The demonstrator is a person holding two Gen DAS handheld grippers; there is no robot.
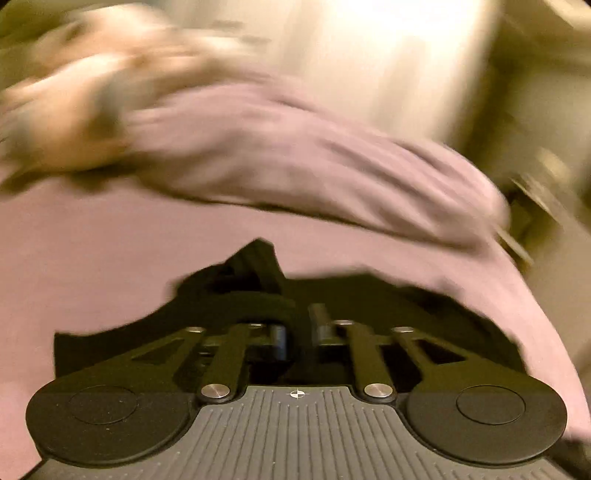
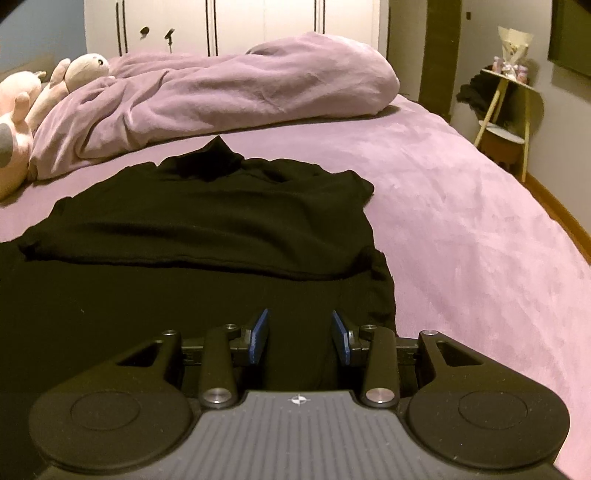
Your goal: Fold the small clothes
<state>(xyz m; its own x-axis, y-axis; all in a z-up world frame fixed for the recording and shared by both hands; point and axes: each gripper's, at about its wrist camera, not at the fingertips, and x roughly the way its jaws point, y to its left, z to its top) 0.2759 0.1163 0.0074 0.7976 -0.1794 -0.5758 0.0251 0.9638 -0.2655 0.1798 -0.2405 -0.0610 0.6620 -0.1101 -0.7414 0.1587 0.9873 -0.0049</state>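
A black garment (image 2: 207, 221) lies spread on the purple bed sheet (image 2: 461, 221), its neck pointing away from me. My right gripper (image 2: 300, 332) is at the garment's near right edge, and black cloth fills the gap between its blue pads (image 2: 260, 332), so it is shut on the cloth. The left wrist view is blurred by motion. There my left gripper (image 1: 300, 334) hangs over the black garment (image 1: 388, 306), shut on a fold of it. A peak of black cloth (image 1: 258, 258) rises just ahead of the fingers.
A crumpled purple duvet (image 2: 229, 92) lies across the far side of the bed, with plush toys (image 2: 44, 96) at the far left. Behind stands a white wardrobe (image 2: 236, 26). A small side table (image 2: 506, 110) stands on the floor to the right of the bed.
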